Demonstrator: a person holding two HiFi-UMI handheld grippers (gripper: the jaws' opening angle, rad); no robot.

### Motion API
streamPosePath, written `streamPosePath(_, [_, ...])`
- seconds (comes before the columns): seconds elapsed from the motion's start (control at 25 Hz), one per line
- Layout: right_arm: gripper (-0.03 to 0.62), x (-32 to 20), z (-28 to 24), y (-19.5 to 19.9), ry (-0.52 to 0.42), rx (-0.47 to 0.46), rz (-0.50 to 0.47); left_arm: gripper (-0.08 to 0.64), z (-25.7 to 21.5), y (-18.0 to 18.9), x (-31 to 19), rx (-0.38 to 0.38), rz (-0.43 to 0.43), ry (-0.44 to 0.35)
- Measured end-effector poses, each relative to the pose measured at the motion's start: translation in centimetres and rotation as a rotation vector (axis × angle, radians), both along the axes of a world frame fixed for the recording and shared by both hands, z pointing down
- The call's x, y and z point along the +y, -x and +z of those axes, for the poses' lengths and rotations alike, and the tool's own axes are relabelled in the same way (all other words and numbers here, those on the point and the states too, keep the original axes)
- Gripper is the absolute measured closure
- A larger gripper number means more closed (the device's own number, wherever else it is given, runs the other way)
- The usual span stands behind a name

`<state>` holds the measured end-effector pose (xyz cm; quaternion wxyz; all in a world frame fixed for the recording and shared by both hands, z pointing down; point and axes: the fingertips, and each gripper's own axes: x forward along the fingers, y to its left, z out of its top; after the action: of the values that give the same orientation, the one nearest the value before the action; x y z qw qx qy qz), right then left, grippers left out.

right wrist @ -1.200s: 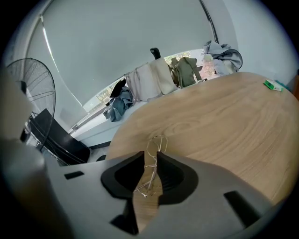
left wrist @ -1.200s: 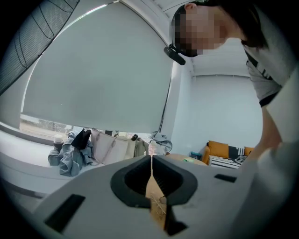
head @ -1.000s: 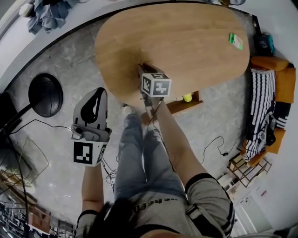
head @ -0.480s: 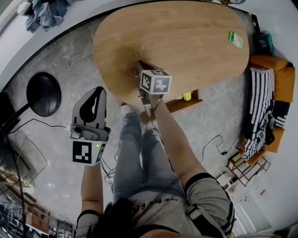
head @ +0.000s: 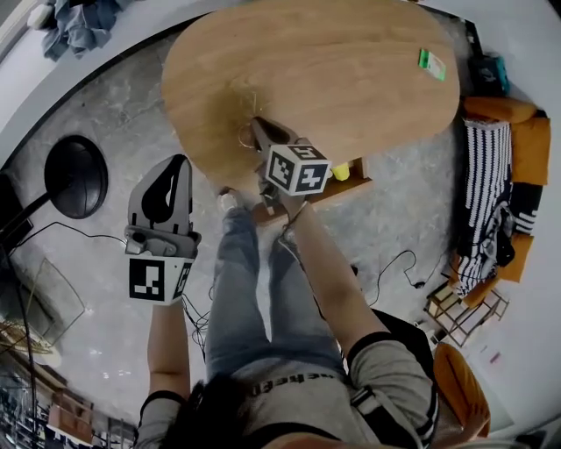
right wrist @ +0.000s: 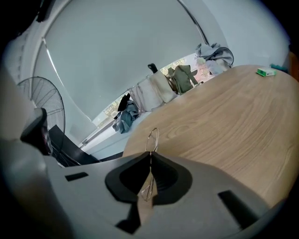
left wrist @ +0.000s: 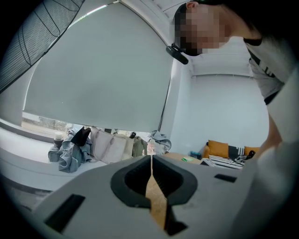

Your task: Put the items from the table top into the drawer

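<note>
My right gripper point(head: 255, 133) sits at the near edge of the oval wooden table point(head: 351, 79), shut on a pair of thin wire-framed glasses point(head: 247, 137). In the right gripper view the glasses point(right wrist: 152, 139) stick out past the closed fingertips of that gripper point(right wrist: 150, 153), one lens loop above the table top. A small green box point(head: 430, 64) lies at the table's far right, also visible as the green box point(right wrist: 266, 71). Under the near edge, an open wooden drawer point(head: 355, 182) holds a yellow-green object point(head: 341, 172). My left gripper point(head: 173, 173) hangs over the floor, shut and empty point(left wrist: 151, 156).
A black fan point(head: 76, 175) stands on the floor at left, with cables beside it. An orange sofa with a striped cloth point(head: 491, 167) is at right. Clothes and bags point(head: 83, 22) lie along the window ledge. The person's legs fill the space below the table edge.
The right gripper, still holding the glasses, has drawn back a little toward the table's near edge and the drawer. The left gripper has hardly moved.
</note>
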<state>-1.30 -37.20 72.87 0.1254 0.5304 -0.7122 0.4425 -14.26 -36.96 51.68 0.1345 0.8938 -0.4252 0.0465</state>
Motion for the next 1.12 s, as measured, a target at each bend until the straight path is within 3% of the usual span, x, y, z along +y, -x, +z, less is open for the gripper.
streamPosePath(0.64, [0.581,11.1,-6.8,-5.9,-0.135,-0.032,-0.053,0.548,-4.0,-6.0,8.8,0.017,-0.046,-0.054])
streamPosePath(1.12, [0.581,18.1,-7.1,-9.9,-0.178,0.055,-0.259,0.548,-5.4,-9.4,16.4,0.024,-0.158,-0.087])
